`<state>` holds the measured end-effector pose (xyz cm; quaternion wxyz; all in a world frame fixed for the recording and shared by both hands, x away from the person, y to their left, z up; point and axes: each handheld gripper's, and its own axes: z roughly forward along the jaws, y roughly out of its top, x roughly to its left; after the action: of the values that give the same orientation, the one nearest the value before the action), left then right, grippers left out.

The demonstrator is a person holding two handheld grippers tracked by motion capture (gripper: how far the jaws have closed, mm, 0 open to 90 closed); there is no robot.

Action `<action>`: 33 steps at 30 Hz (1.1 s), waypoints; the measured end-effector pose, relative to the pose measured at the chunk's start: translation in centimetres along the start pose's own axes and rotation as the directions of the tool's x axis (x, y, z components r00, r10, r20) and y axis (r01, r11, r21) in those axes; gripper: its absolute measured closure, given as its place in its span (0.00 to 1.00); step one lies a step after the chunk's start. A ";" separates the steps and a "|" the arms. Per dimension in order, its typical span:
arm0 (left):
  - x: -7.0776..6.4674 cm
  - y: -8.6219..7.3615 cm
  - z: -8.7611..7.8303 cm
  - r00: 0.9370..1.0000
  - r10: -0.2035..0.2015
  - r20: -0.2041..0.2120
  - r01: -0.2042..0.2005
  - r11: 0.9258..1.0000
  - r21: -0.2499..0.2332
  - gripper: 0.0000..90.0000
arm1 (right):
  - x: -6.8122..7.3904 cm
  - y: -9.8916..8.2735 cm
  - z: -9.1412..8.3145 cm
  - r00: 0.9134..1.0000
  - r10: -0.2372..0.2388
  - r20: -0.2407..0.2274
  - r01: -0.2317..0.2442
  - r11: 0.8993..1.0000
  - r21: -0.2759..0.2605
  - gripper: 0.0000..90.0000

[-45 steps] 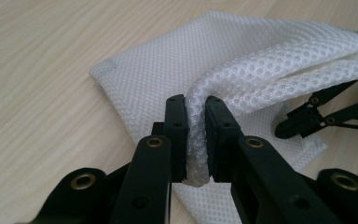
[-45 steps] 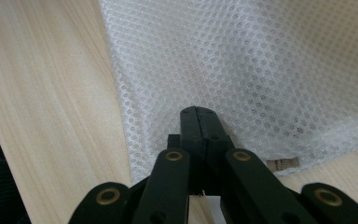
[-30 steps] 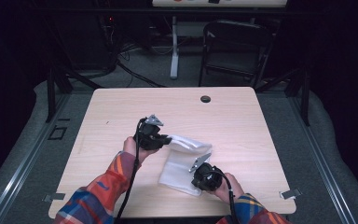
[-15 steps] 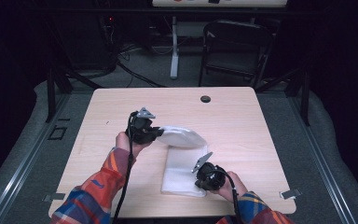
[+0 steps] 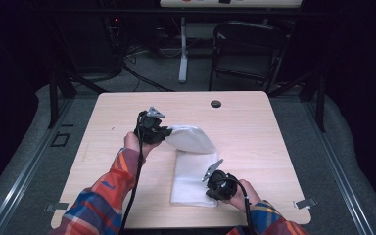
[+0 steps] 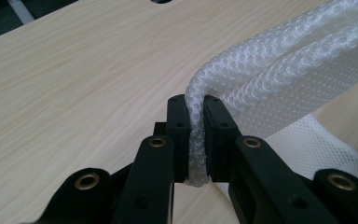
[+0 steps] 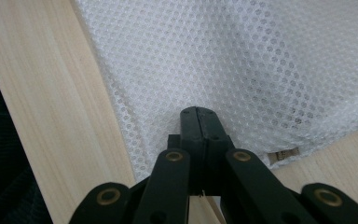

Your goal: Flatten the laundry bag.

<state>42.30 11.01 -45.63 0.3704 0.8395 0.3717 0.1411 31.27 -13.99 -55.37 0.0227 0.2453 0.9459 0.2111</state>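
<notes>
A white mesh cloth [image 5: 192, 182] lies flat on the wooden table [image 5: 264, 132], and its far end rises in a fold. My left gripper [image 5: 165, 132] is shut on that raised fold, above the middle of the table. In the left gripper view the doubled mesh [image 6: 279, 70] is pinched between the left gripper's [image 6: 196, 100] jaws. My right gripper [image 5: 208, 190] sits at the cloth's near right corner. Seen in the right gripper view, its [image 7: 198, 112] jaws are pressed together at the edge of the mesh [image 7: 242, 60].
A dark round grommet [image 5: 216, 104] sits near the table's far edge. A folding chair [image 5: 247, 49] and cables stand on the floor beyond. A small metal piece [image 7: 284, 153] shows at the cloth's hem. Bare wood lies to the left and right of the cloth.
My left gripper has pulled the cloth's end up and away to the far left, and the bunched cloth has drawn out long. The right gripper has stayed at the near corner.
</notes>
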 end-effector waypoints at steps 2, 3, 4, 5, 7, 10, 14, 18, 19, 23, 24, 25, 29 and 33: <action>0.0 0.1 0.2 1.000 0.002 -0.002 -0.002 1.000 0.003 0.91 | 0.0 0.0 0.0 1.000 -0.003 -0.005 0.003 1.000 0.005 1.00; 0.1 0.3 0.4 1.000 0.000 -0.002 0.000 1.000 0.001 0.91 | -0.1 -0.1 -0.1 1.000 -0.005 -0.018 0.005 1.000 0.006 1.00; 0.1 0.4 0.5 1.000 -0.001 -0.006 0.001 1.000 -0.001 0.91 | -0.1 -0.1 -0.1 1.000 -0.005 -0.018 0.005 1.000 0.006 1.00; 0.2 0.7 0.8 1.000 -0.002 -0.015 0.002 1.000 0.000 0.91 | -0.1 -0.1 -0.1 1.000 -0.004 -0.021 0.004 1.000 0.010 1.00; 0.3 1.1 1.1 1.000 0.004 -0.020 -0.004 1.000 0.003 0.91 | -0.1 -0.2 -0.1 1.000 -0.005 -0.022 0.005 1.000 0.010 1.00; 0.4 1.4 1.4 1.000 0.004 -0.028 -0.004 1.000 0.005 0.91 | -0.1 -0.2 -0.1 1.000 -0.006 -0.025 0.006 1.000 0.007 1.00; 0.5 2.0 2.1 0.999 0.005 -0.036 -0.004 1.000 0.007 0.91 | -0.1 -0.2 -0.1 1.000 -0.006 -0.026 0.006 1.000 0.007 1.00; 0.8 2.4 3.2 0.999 -0.008 -0.045 0.008 1.000 0.000 0.91 | -0.2 -0.2 -0.1 0.999 -0.003 -0.033 0.004 1.000 0.006 1.00; 0.8 2.4 3.2 0.999 -0.008 -0.045 0.008 1.000 0.000 0.91 | -0.2 -0.2 -0.1 0.999 -0.003 -0.033 0.004 1.000 0.006 1.00; 1.1 2.8 4.3 0.998 -0.016 -0.064 0.016 1.000 -0.001 0.91 | -0.2 -0.2 -0.1 0.999 -0.001 -0.032 0.001 1.000 0.005 1.00; 1.1 2.9 4.5 0.998 -0.013 -0.067 0.013 1.000 0.001 0.91 | -0.2 -0.2 -0.1 0.999 -0.001 -0.032 0.001 1.000 0.005 1.00; 1.0 2.9 4.7 0.998 -0.013 -0.069 0.013 1.000 -0.003 0.90 | -0.2 -0.2 -0.1 0.999 -0.002 -0.033 0.002 1.000 0.005 1.00; 1.0 3.0 5.6 0.997 -0.017 -0.078 0.016 1.000 -0.015 0.90 | -0.2 -0.2 -0.1 1.000 -0.008 -0.030 0.008 1.000 0.001 1.00; 1.0 3.1 6.4 0.996 -0.025 -0.086 0.024 1.000 -0.015 0.90 | -0.2 -0.2 -0.2 1.000 -0.018 -0.023 0.019 1.000 0.018 1.00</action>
<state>47.90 7.07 -47.75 0.3616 0.8254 0.3967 0.1751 31.34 -14.30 -55.27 0.0114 0.2341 0.9503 0.2050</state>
